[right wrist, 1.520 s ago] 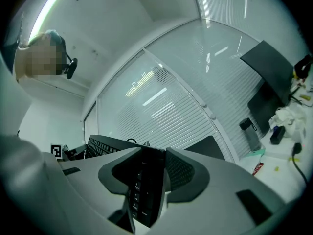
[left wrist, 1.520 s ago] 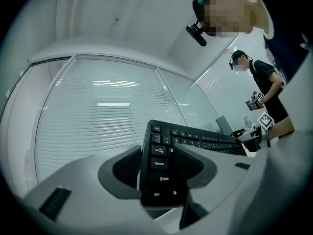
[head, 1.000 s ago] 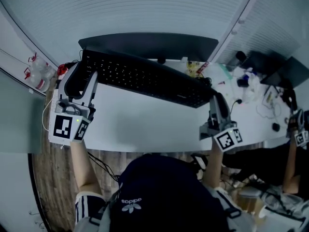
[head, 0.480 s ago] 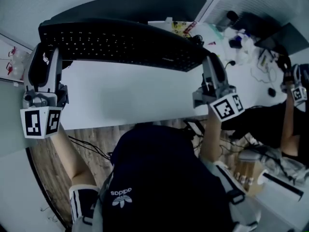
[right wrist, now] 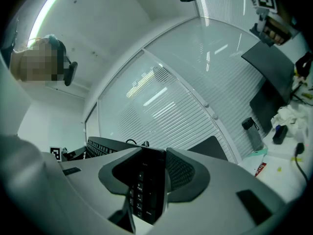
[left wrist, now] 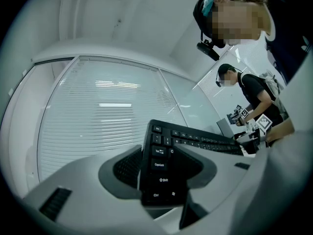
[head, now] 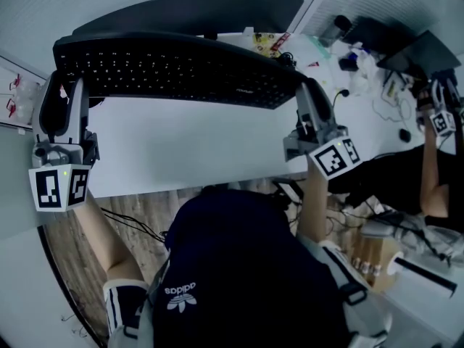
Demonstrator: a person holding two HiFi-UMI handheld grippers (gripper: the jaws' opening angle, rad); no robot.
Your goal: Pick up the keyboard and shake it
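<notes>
Above the flat white desk (head: pixel 188 151), we hold the long black plastic keyboard (head: pixel 181 67) up in the air by its two short ends. Its keys face up at us, and they have small white letters on them. Our left gripper (head: pixel 61 85) is pinched tight on the end with the Shift and Ctrl keys. Our right gripper (head: pixel 308 96) is pinched tight on the other end. A wide dark screen (head: pixel 196 13) stands close behind the keyboard. Off to the right, the desk is messy with a pile of small things (head: pixel 348 56). Another person in dark clothes (head: pixel 428 172) is on that side, well away from the keyboard.
</notes>
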